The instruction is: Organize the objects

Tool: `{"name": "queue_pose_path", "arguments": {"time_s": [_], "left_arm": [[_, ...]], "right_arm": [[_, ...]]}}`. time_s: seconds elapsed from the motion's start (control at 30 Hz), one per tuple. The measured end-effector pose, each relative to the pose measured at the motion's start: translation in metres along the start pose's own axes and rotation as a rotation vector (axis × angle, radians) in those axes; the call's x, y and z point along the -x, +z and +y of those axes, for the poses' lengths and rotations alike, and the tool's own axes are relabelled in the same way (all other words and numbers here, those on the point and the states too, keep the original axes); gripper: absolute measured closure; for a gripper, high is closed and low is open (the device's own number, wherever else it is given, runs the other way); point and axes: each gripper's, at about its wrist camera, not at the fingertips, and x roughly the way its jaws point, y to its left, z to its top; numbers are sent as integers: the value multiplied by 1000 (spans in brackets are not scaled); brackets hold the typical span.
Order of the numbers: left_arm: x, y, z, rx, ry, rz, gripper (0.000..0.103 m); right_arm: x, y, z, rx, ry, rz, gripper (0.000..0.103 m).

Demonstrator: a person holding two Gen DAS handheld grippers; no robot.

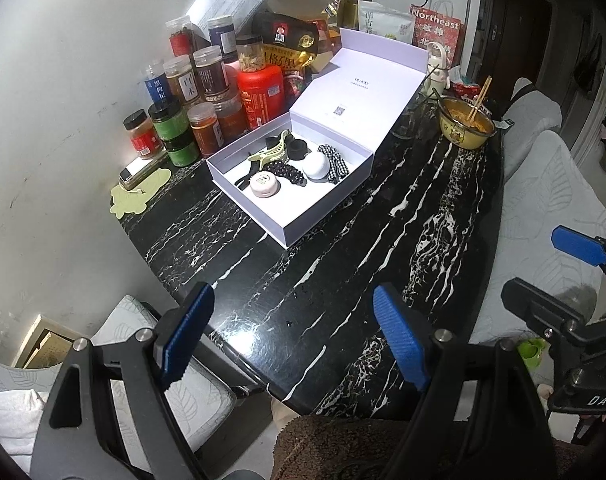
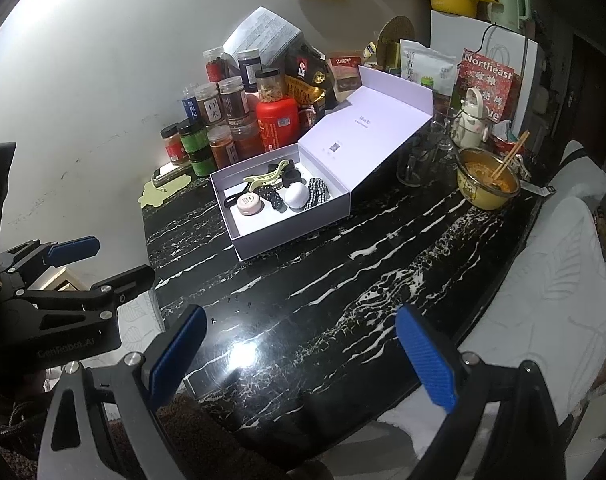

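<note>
A white box (image 1: 330, 209) (image 2: 295, 237) stands open on the black marble table (image 1: 343, 280), its lid (image 1: 363, 96) leaning back. Inside lie a green hair claw (image 1: 269, 154) (image 2: 263, 178), a pink round jar (image 1: 265, 185) (image 2: 249, 205), a white round jar (image 1: 317, 165) (image 2: 296, 196), a beaded black scrunchie (image 1: 285, 172) and a checkered scrunchie (image 1: 335, 162) (image 2: 317, 194). My left gripper (image 1: 295, 340) hangs open over the table's near edge, nothing between its blue pads. My right gripper (image 2: 303, 360) is open too, beside the left one and well short of the box.
Several spice jars and bottles (image 1: 199, 92) crowd the back left by the wall, with snack bags behind. A yellow bowl with chopsticks (image 1: 465, 124) (image 2: 487, 184) and a glass (image 2: 411, 168) sit right of the box. A green coaster (image 1: 139, 192) lies left. Covered chairs (image 1: 551, 200) flank the table.
</note>
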Motion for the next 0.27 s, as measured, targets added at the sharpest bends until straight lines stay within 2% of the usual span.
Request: {"name": "queue_pose_path", "arguments": {"time_s": [0.1, 0.27], "left_arm": [[-6, -1, 3, -8, -1, 4, 16], [-28, -7, 5, -12, -23, 32, 16]], "right_arm": [[-5, -1, 0, -2, 0, 9, 7], [-19, -10, -3, -33, -19, 50, 7]]}}
